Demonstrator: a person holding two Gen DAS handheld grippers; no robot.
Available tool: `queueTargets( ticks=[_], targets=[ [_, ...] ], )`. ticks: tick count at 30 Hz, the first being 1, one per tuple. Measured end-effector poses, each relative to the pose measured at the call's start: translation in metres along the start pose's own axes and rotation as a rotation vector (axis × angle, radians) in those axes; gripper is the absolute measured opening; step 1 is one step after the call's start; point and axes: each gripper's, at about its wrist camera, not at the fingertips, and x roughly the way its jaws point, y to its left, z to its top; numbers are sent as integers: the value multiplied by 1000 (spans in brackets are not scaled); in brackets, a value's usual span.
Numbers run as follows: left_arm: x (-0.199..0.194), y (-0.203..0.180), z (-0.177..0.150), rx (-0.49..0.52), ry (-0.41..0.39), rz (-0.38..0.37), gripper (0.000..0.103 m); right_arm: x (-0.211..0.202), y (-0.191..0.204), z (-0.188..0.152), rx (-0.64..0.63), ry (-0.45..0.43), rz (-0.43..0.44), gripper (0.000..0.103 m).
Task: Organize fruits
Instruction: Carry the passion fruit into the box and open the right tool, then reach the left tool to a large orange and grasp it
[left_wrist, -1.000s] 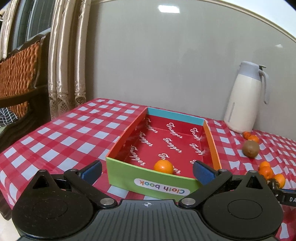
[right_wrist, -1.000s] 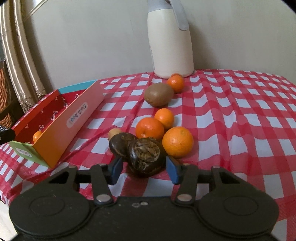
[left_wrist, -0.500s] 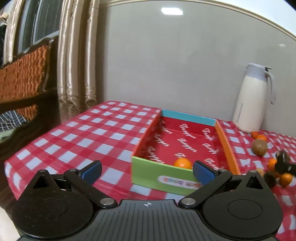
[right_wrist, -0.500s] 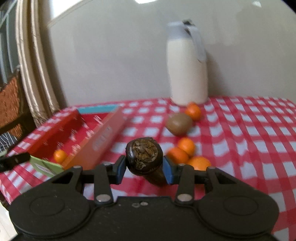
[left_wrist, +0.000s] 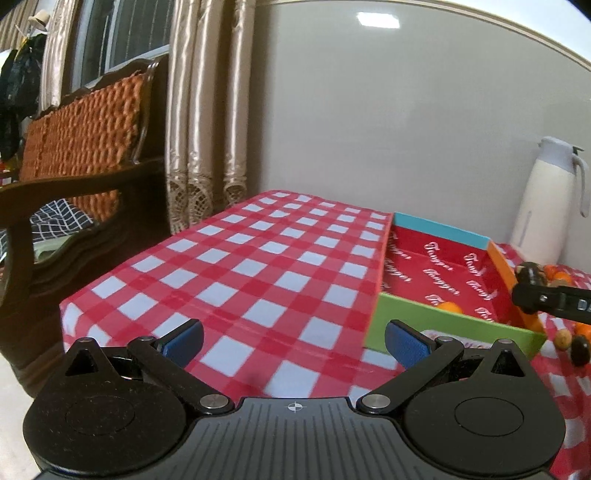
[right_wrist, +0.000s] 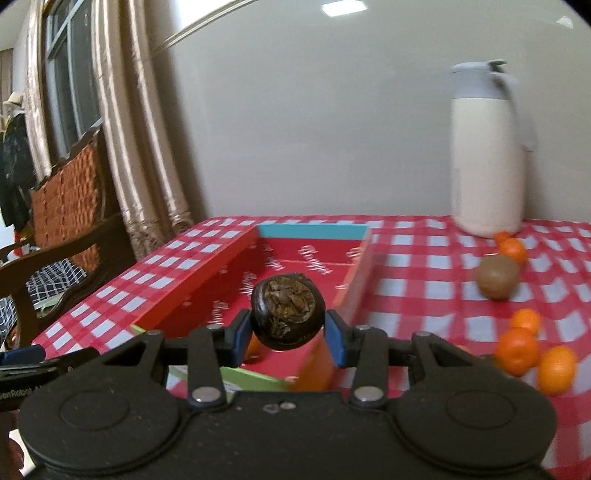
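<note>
My right gripper (right_wrist: 288, 338) is shut on a dark, wrinkled round fruit (right_wrist: 288, 312) and holds it above the near end of the colourful open box (right_wrist: 314, 232). The left wrist view shows the box (left_wrist: 443, 325) at right with one small orange (left_wrist: 448, 307) inside, and the right gripper (left_wrist: 532, 291) with the dark fruit over its right wall. My left gripper (left_wrist: 293, 343) is open and empty above the checked cloth, left of the box. Several oranges (right_wrist: 517, 349) and a brown kiwi (right_wrist: 496, 276) lie on the cloth right of the box.
A white thermos jug (right_wrist: 487, 155) stands at the back right by the wall. A second dark fruit (left_wrist: 580, 350) and a small tan one (left_wrist: 563, 338) lie right of the box. A wooden wicker chair (left_wrist: 85, 147) and curtains (left_wrist: 203, 110) stand left of the table.
My right gripper closed on the dark fruit, lifted it off the cloth and carried it left over the box. My left gripper drew back to the left, away from the box.
</note>
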Motion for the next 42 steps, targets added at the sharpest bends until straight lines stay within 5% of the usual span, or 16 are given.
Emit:
queueTargets(
  ticks=[5,9,27,42],
  targets=[
    [2,11,-1,-25,9,6,103,11,16,-6,-49,0,-23,46],
    [2,7,1,-36,1,-10,103,-11,12,-7,-79,-85,-56,82],
    [-14,-94,2,7,-15,-181,103,-95,-107,-13,38,-153,-313,81],
    [-20,-197,-15,201,-34,-326,103,-119,-158,-27,78,-127,-419,81]
  ],
)
